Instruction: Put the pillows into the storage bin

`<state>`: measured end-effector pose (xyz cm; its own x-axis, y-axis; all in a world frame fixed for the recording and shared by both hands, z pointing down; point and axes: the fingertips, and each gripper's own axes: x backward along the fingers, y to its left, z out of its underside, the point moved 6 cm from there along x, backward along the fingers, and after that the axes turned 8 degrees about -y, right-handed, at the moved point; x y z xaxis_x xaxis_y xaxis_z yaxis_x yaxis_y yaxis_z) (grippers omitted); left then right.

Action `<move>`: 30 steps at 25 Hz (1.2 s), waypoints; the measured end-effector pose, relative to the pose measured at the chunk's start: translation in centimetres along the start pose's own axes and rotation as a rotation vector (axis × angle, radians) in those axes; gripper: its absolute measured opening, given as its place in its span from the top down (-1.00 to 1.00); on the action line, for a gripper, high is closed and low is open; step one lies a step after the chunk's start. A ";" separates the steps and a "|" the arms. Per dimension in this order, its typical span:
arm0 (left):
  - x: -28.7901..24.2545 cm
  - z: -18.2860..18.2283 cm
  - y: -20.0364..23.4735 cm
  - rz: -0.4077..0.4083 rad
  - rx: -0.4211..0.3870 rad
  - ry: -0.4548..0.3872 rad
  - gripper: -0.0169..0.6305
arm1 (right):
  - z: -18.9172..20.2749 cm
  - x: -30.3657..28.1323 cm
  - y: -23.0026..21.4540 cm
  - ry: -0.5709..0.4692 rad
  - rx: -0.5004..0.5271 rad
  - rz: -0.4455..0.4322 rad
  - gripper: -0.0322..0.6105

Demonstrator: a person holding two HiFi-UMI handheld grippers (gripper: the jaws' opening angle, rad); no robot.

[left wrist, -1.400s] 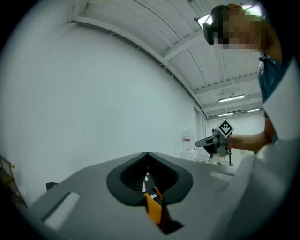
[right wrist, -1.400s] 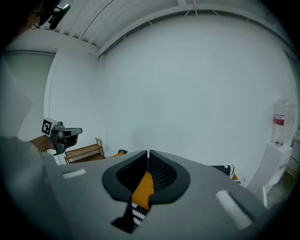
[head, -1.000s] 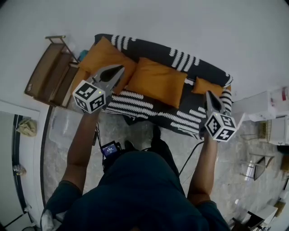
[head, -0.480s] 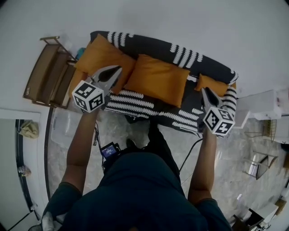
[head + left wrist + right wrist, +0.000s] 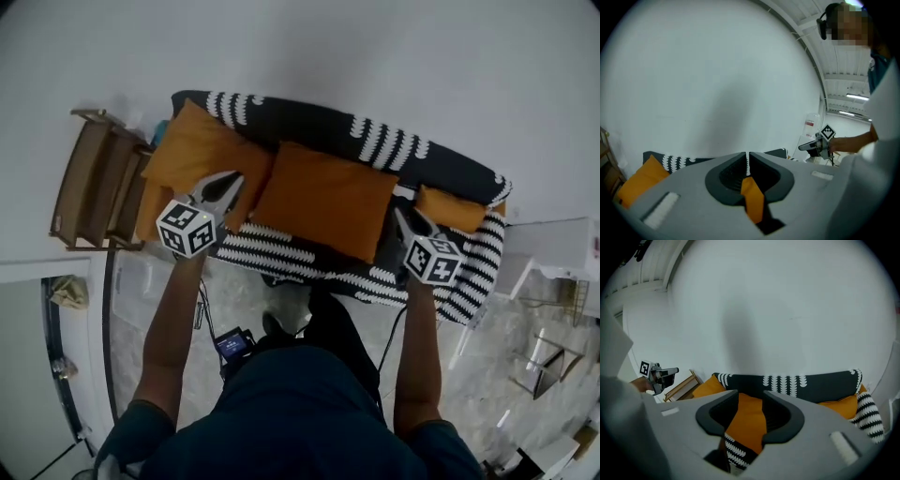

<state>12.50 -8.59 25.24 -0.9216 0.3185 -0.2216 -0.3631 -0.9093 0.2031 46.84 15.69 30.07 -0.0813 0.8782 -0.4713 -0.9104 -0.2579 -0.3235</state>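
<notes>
Head view: left gripper (image 5: 236, 177) and right gripper (image 5: 400, 216) lowered toward orange pillows (image 5: 323, 199) on the sofa (image 5: 431, 159). Left gripper view: jaws barely cracking apart, empty. Right gripper view: jaws just opened halfway, empty, framing the middle pillow (image 5: 749, 420); likely readying a grasp.
</notes>
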 end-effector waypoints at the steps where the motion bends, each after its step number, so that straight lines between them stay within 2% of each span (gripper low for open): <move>1: -1.4 0.9 0.8 -0.010 0.013 0.019 0.88 | 0.4 -1.7 -1.1 0.022 -0.012 0.001 0.45; 11: -13.0 13.6 7.6 -0.115 0.165 0.247 0.56 | 9.1 -14.7 -10.9 0.243 -0.152 0.041 0.35; 18: -18.5 23.5 10.2 -0.166 0.215 0.396 0.38 | 17.9 -20.8 -17.1 0.377 -0.285 0.060 0.22; 23: -21.3 30.1 11.9 -0.211 0.233 0.506 0.21 | 23.2 -24.3 -20.0 0.488 -0.310 0.078 0.18; 27: -22.4 34.6 13.7 -0.260 0.218 0.598 0.01 | 26.3 -26.7 -21.9 0.551 -0.304 0.108 0.17; 30: -22.8 37.4 15.0 -0.281 0.229 0.649 -0.01 | 28.6 -28.6 -22.6 0.603 -0.299 0.116 0.14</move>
<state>22.94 -19.52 69.05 -0.5496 0.2443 -0.7989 -0.6583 -0.7155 0.2341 58.14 7.92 74.29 0.1477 0.4822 -0.8635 -0.7515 -0.5129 -0.4149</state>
